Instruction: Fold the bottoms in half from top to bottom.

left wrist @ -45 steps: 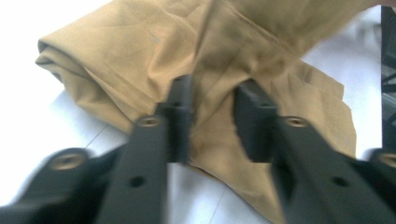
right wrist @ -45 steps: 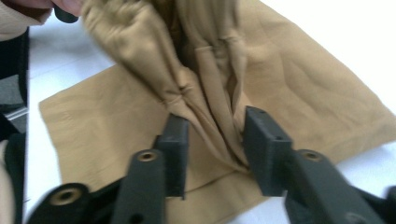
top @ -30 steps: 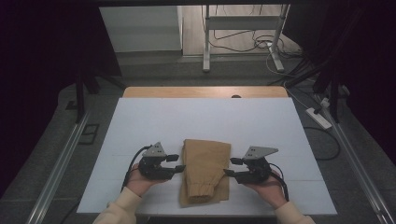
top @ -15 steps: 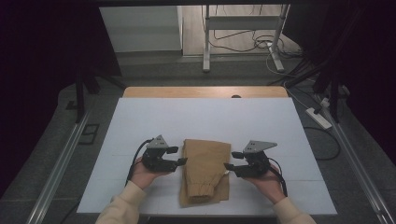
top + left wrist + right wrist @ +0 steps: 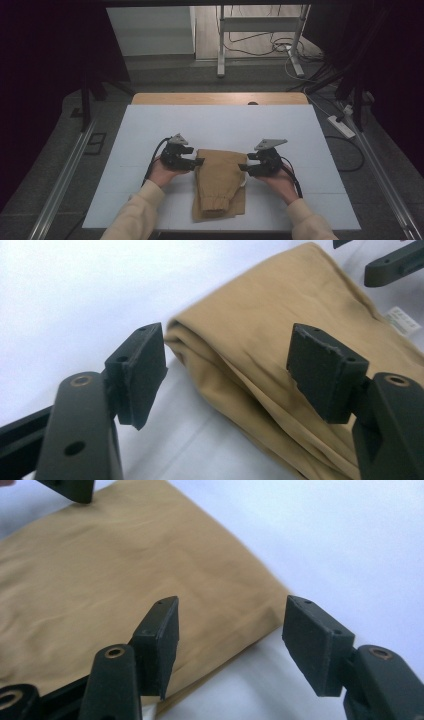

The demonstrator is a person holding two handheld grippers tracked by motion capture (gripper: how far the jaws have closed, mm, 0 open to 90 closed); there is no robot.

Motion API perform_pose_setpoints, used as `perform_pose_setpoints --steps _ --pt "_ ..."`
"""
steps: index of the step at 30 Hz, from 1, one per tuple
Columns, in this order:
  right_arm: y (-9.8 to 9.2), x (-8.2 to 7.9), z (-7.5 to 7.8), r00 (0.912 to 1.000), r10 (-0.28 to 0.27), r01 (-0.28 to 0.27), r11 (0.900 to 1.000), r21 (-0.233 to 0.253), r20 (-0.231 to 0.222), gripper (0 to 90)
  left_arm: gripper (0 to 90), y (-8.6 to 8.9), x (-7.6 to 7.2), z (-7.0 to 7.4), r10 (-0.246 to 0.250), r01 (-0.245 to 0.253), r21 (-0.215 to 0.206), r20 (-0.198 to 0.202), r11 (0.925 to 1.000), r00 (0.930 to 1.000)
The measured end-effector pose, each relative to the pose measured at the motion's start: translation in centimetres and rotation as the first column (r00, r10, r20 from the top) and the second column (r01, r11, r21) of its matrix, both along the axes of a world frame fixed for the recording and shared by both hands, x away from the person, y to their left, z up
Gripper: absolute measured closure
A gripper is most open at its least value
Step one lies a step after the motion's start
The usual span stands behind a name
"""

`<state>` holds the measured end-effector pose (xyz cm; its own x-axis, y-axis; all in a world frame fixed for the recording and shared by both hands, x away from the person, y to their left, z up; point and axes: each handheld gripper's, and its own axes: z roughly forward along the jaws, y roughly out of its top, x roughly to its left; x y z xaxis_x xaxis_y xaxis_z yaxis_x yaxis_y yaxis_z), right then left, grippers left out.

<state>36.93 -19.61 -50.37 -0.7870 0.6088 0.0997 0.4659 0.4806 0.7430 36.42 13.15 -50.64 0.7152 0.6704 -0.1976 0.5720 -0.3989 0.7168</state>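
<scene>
Tan cotton-like cloth sits between two sets of black jaws, both standing apart and gripping nothing. Left gripper (image 5: 199, 161) has its jaws straddling the far-left corner of the folded tan trousers (image 5: 220, 182), one pad over bare counter, the other above the cloth; right gripper (image 5: 243, 167) does likewise at the far-right corner, close to the fabric edge. In the left gripper view the trousers' folded edge (image 5: 210, 365) shows several stacked layers, rounded and loose. Judgement: light, soft, limp, no stiffness; layers will slide on each other, so a shallow pinch may lift only the top ply. Best hold looks to be the two far corners, pads well in over the fold so all layers are caught. A small white label (image 5: 403, 321) pokes out at the garment's right side. Trousers lie near the front middle of the white counter (image 5: 150, 130), cuffs toward the person. Beyond: wooden edge strip (image 5: 220, 98), grey floor, metal stand legs (image 5: 220, 40), cables, a power strip (image 5: 341, 126), dark surroundings.
</scene>
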Motion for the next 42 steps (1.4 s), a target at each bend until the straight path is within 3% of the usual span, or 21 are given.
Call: perform_pose_setpoints --steps 5,10,13,20,25,28,36,37,39,42 --pt "0.4 1.8 -0.3 0.9999 -0.010 0.010 1.000 -0.029 -0.010 37.8 30.8 -0.1 1.4 0.2 0.010 -0.010 0.007 -0.014 0.9999 0.9999" --pt "1.0 3.3 -0.7 0.9994 -0.002 0.000 0.999 -0.040 -0.035 37.3 29.6 -0.3 2.5 -0.4 0.019 -0.018 0.025 -0.044 0.9995 0.9989" --pt "1.5 3.9 -1.1 0.9987 0.007 -0.009 0.999 -0.045 -0.050 36.9 29.2 -0.3 2.9 -0.9 0.011 -0.010 0.014 -0.068 0.9998 0.9976" --pt "2.2 4.4 -1.5 0.9954 0.030 -0.035 0.998 -0.059 -0.091 34.5 27.4 -0.7 3.3 -1.9 -0.013 0.016 0.020 -0.118 0.9997 0.9929" --pt "2.6 4.2 -1.5 0.9955 0.048 -0.056 0.994 -0.090 -0.081 32.7 27.3 -0.6 3.5 -2.4 -0.025 0.028 0.022 -0.142 0.9994 0.9895" --pt "2.8 4.4 -1.5 0.9958 0.044 -0.054 0.991 -0.124 -0.081 28.0 25.2 -0.6 3.6 -2.6 -0.018 0.022 0.023 -0.146 0.9995 0.9891" --pt "2.8 4.7 -1.6 0.9944 0.047 -0.058 0.991 -0.124 -0.095 28.2 22.7 -0.7 3.8 -2.8 -0.017 0.020 0.019 -0.139 0.9996 0.9902" --pt "2.8 4.7 -1.6 0.9937 0.051 -0.063 0.991 -0.120 -0.099 30.6 24.5 -0.7 3.8 -2.8 -0.027 0.029 0.010 -0.143 0.9995 0.9894" --pt "2.9 4.5 -1.6 0.9930 0.064 -0.076 0.990 -0.120 -0.099 34.7 36.6 -0.8 3.7 -2.8 -0.060 0.059 -0.011 -0.156 0.9982 0.9859" --pt "2.8 4.3 -1.5 0.9891 0.087 -0.100 0.990 -0.102 -0.119 46.1 49.8 -1.1 3.5 -2.7 -0.071 0.075 0.017 -0.153 0.9971 0.9856"
